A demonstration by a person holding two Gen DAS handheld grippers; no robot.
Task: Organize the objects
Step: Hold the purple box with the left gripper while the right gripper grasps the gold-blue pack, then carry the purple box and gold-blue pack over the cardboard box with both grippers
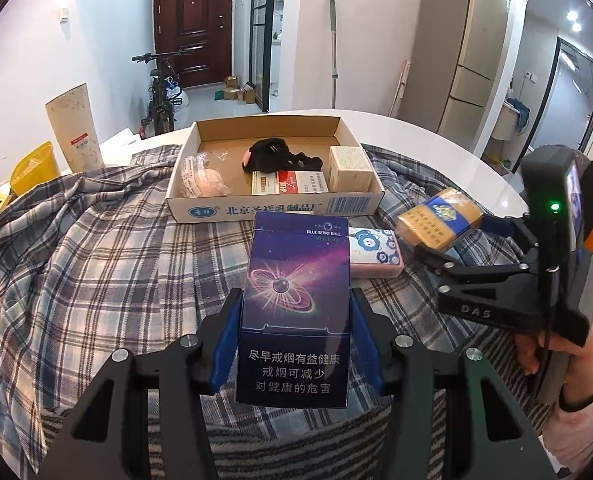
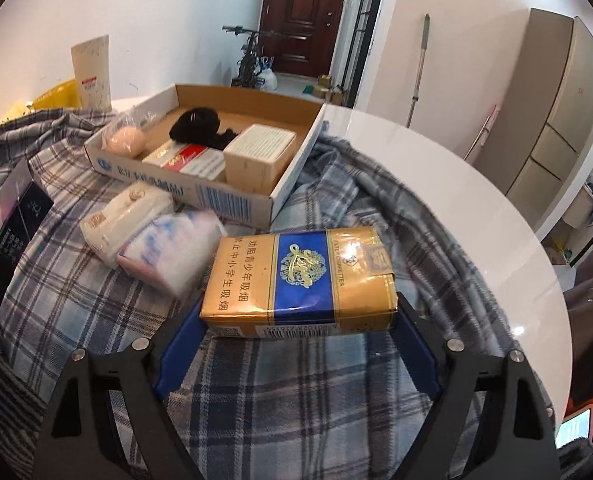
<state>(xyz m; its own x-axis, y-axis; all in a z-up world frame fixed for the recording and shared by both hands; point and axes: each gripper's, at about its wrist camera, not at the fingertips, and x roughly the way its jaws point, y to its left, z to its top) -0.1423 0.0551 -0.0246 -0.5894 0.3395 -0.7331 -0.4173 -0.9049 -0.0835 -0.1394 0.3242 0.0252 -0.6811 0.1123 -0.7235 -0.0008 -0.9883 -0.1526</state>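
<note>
A purple cigarette pack (image 1: 296,304) stands upright between the blue pads of the left gripper (image 1: 296,340), which is clamped on its lower half above the plaid cloth (image 1: 96,248) covering most of the white table (image 2: 436,184). The right gripper (image 2: 296,344) grips a gold and blue cigarette pack (image 2: 300,280) lying flat, its pads pressing on the pack's two short ends; seen from the left wrist, that pack (image 1: 440,218) is held clear of the cloth, toward the table's right edge.

Between the two held packs, a pink tissue packet (image 1: 374,252) printed with blue flowers lies on the cloth, with a white packet (image 2: 124,216) touching it on its far-left side. Just behind them sits the open cardboard box (image 1: 274,204), its near wall facing the grippers. Inside, from left to right, are a clear bag with a peach-coloured lump (image 1: 202,180), a black fuzzy item (image 1: 272,154), a red and white cigarette pack (image 1: 290,184) against the near wall, and a cream box (image 1: 350,168) in the right near corner.

At the table's far-left edge stand a tall speckled paper bag (image 1: 74,128) and a yellow bag (image 1: 32,168). A bicycle (image 1: 162,92) is parked near a dark red door (image 1: 192,28) beyond.
</note>
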